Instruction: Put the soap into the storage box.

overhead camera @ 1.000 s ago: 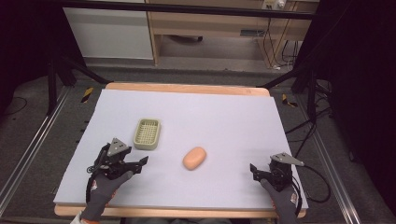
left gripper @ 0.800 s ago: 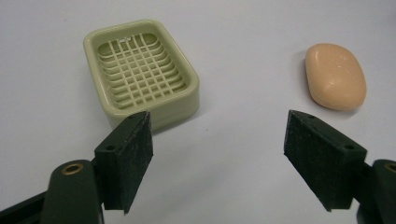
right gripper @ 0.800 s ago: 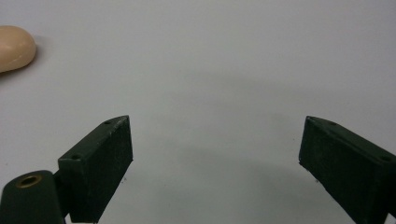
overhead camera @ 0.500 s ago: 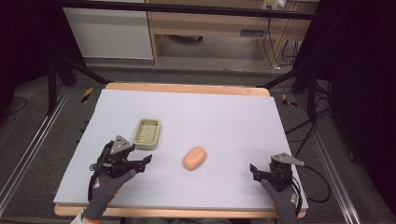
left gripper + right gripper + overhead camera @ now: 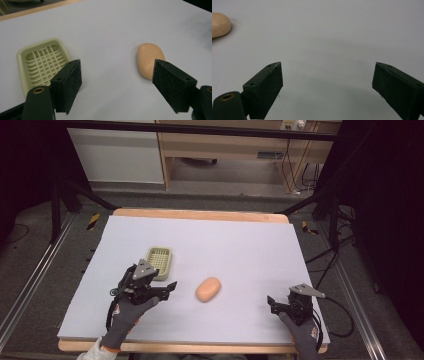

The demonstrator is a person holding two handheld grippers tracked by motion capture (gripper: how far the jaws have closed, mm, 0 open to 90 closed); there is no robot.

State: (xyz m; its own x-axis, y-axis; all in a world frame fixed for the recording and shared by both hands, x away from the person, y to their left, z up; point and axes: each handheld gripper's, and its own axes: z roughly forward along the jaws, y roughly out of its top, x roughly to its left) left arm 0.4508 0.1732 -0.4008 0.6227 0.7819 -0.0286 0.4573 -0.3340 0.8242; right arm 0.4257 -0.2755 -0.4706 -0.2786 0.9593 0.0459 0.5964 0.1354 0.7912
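An orange oval soap bar (image 5: 208, 289) lies on the white table sheet, near the middle front. A pale green slotted soap dish (image 5: 159, 261) sits to its left and a little farther back. My left gripper (image 5: 169, 289), held in a gloved hand, is open and points right toward the soap, just in front of the dish. In the left gripper view the soap (image 5: 150, 60) lies just past the right jaw and the dish (image 5: 42, 62) behind the left jaw. My right gripper (image 5: 272, 304) rests open at the front right, with nothing between its jaws; the soap (image 5: 219, 25) lies far to its left.
The white sheet (image 5: 230, 245) covers a wooden table whose front edge (image 5: 200, 347) lies just below both hands. A cable (image 5: 345, 320) trails off the right gripper over the table's right edge. Shelving and black stand legs lie beyond the far edge.
My left gripper has moved right and slightly forward, closer to the soap. The right gripper, the soap and the dish have stayed put.
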